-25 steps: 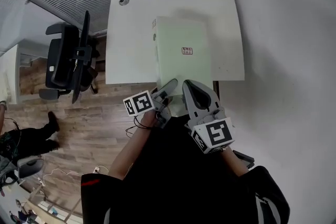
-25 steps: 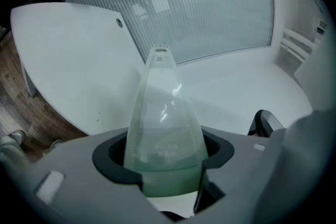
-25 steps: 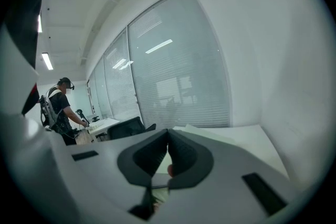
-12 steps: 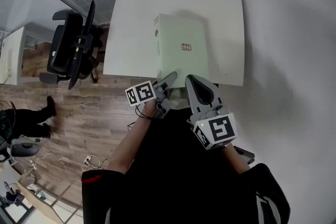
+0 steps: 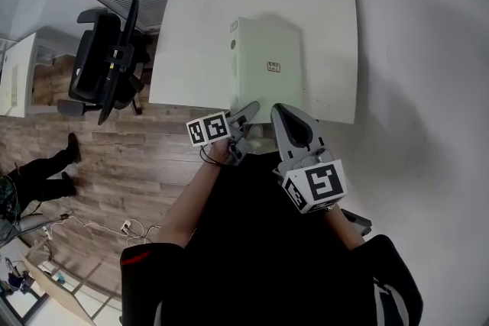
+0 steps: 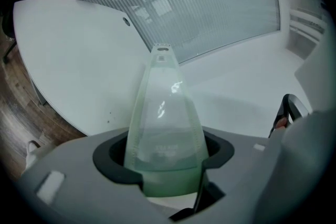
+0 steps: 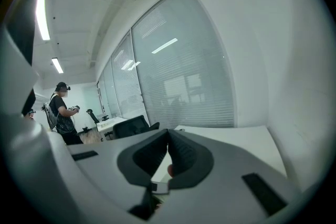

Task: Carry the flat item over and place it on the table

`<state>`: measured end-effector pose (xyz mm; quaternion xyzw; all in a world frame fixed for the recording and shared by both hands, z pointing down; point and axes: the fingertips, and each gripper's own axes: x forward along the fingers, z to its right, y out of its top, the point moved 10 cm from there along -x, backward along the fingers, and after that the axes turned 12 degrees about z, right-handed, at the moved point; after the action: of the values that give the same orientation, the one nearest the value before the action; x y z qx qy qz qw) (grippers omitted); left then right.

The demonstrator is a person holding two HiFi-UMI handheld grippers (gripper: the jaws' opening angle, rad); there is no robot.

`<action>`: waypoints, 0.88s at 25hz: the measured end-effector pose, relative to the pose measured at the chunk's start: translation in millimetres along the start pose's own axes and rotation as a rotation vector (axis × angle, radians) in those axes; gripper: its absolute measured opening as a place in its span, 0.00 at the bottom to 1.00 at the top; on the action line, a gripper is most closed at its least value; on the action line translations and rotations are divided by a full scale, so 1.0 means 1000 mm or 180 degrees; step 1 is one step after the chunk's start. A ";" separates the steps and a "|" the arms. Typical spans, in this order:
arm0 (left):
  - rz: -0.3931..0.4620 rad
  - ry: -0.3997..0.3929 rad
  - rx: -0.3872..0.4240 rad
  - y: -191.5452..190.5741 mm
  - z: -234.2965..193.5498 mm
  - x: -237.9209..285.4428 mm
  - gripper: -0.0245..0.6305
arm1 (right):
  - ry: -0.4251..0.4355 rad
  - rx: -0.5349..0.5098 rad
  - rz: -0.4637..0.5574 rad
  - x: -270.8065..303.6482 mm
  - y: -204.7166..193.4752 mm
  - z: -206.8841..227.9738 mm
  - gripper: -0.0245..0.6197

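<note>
Jaws of left gripper [image 6: 165, 155] tight on flat item [image 5: 267, 65] (pale green)

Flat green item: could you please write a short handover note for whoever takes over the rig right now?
Left gripper: closed on the near left corner of the flat green item, jaws set wide across it.
Right gripper: jaws together, nothing seen between them; it sits beside the left one at the item's near end.
Item: over the white table, its near end at the table's near edge. Whether it touches the top cannot be told.
Done: carried to the table.
Left: set it fully down, release, withdraw.
</note>
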<state>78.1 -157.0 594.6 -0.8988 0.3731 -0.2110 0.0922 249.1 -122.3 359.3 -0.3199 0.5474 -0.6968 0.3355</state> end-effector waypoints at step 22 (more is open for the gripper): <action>-0.0204 0.0595 -0.0017 -0.006 -0.039 -0.002 0.57 | -0.0031 -0.0014 -0.0055 0.003 -0.007 -0.003 0.04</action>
<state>63.0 -152.0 630.7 -0.8869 0.3518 -0.2957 0.0478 243.9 -121.5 365.2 -0.3288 0.5445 -0.6969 0.3314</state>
